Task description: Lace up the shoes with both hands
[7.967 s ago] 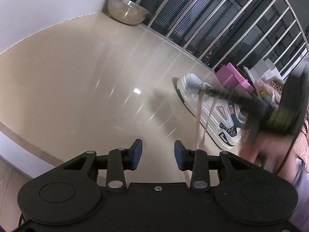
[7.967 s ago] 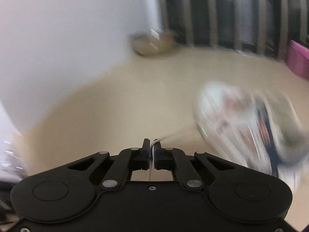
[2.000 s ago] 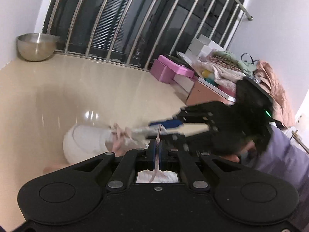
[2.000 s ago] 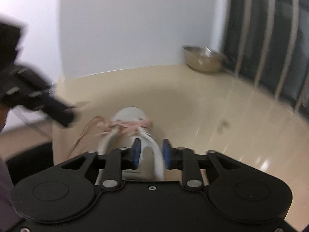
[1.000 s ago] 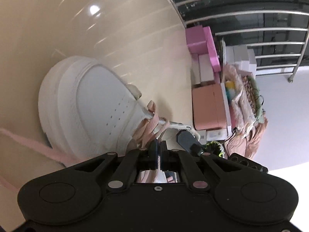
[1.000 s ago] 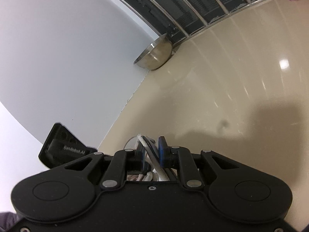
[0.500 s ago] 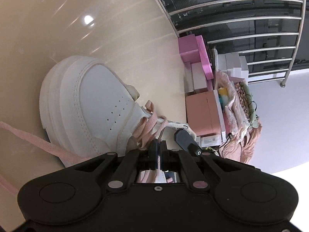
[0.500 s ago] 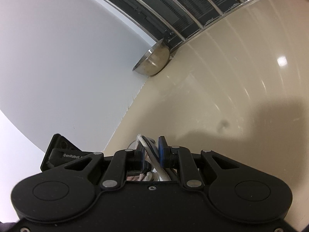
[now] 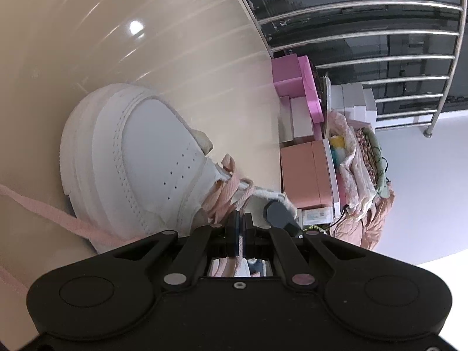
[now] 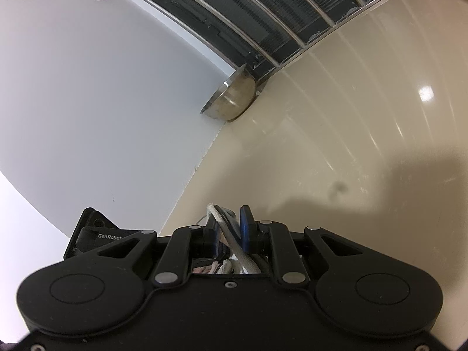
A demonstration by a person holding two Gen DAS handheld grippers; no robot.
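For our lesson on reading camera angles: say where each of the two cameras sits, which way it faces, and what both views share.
Left wrist view: sits on the left claw, facing the white shoe and the boxes past it; the claw is shut on a pink lace.
Right wrist view: sits on the right claw, facing the metal bowl in the corner by the wall; its pads pinch the shoe's white edge.
Shared: the beige floor, the railing, and each shows part of the other claw.
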